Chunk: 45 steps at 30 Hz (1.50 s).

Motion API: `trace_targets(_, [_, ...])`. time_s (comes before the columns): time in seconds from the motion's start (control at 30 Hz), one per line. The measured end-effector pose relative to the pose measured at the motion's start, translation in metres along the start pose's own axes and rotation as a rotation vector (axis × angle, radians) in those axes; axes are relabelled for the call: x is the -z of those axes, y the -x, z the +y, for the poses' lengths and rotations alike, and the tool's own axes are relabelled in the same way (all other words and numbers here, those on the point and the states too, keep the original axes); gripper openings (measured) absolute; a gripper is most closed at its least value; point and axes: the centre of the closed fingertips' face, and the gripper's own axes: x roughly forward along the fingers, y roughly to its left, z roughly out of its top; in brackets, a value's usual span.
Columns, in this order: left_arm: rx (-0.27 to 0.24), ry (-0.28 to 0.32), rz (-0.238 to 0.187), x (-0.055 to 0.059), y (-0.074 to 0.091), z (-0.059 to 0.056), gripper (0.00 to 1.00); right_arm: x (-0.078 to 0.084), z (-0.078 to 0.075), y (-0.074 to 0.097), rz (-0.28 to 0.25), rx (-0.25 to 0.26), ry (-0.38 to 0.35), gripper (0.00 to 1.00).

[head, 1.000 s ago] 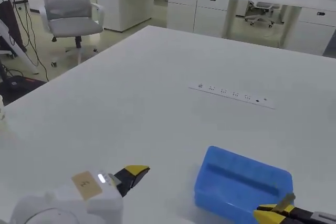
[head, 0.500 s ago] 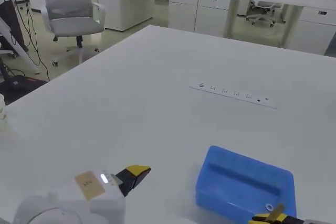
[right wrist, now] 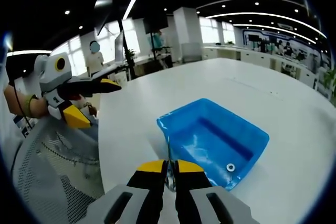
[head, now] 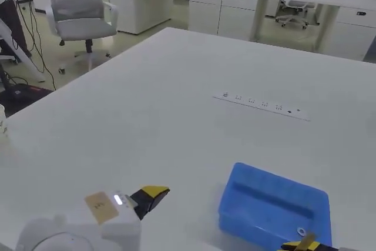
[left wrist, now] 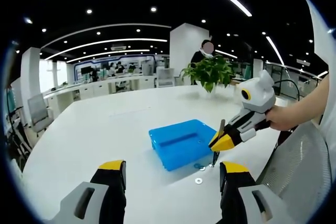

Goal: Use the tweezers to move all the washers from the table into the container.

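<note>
The blue container [head: 273, 204] sits on the white table [head: 176, 116], with one washer [head: 301, 232] inside near its front corner. My right gripper [head: 301, 245], low at the container's near edge, is shut on the thin tweezers [right wrist: 169, 153], which point down at the table beside the container [right wrist: 212, 140]. The same washer [right wrist: 230, 167] lies on the container floor. In the left gripper view two washers [left wrist: 198, 180] lie on the table just below the tweezers' tip [left wrist: 214, 158]. My left gripper [left wrist: 172, 169] is open and holds nothing, to the left of the container [left wrist: 181, 142].
A strip of sockets [head: 261, 107] is set into the table beyond the container. An office chair [head: 76, 10] stands off the far left corner. A potted plant [left wrist: 210, 72] and a person stand at the table's far end.
My right gripper has drawn back with the tweezers from above the container towards the near edge. A washer now lies inside the container. The left gripper has stayed put.
</note>
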Motion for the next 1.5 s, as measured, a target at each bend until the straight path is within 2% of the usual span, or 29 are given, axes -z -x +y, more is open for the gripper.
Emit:
trace_targets(0.2, [0.002,-0.004,0.003,0.0,0.0,-0.001,0.73,0.001,0.005,-0.001,-0.005,-0.013,0.051,0.02])
trace_targets(0.27, [0.003,-0.004,0.007,0.001,0.0,-0.001,0.73,0.002,0.009,-0.001,0.007,-0.03,0.1,0.02])
trace_targets(0.3, [0.004,-0.005,0.007,0.001,0.0,-0.001,0.73,0.001,0.008,-0.002,0.014,-0.019,0.125,0.02])
trace_targets(0.43, [0.008,-0.007,0.008,0.001,0.0,-0.002,0.73,0.0,0.006,-0.003,0.006,-0.01,0.098,0.01])
trace_targets(0.5, [0.009,-0.008,0.008,0.001,0.0,-0.002,0.73,0.0,0.002,-0.002,0.004,-0.002,0.045,0.02])
trace_targets(0.53, [0.009,-0.007,0.005,0.0,0.0,-0.002,0.73,-0.003,0.002,0.0,-0.016,-0.001,-0.005,0.02])
trace_targets(0.6, [0.009,-0.006,0.003,0.0,0.0,-0.002,0.73,-0.012,0.004,0.004,-0.056,-0.016,-0.041,0.02])
trace_targets(0.83, [0.02,0.0,-0.01,-0.002,0.0,-0.004,0.74,-0.025,0.004,0.016,-0.077,-0.021,-0.067,0.02])
trace_targets(1.2, [0.018,0.01,-0.033,-0.006,0.001,-0.003,0.74,-0.053,-0.004,0.033,-0.156,-0.018,-0.133,0.02])
trace_targets(1.33, [0.023,0.01,-0.03,-0.006,0.0,-0.005,0.74,-0.06,-0.009,0.035,-0.162,-0.019,-0.165,0.02])
trace_targets(1.5, [0.022,0.003,-0.032,-0.007,0.001,-0.005,0.75,-0.069,-0.019,0.036,-0.166,-0.014,-0.166,0.02])
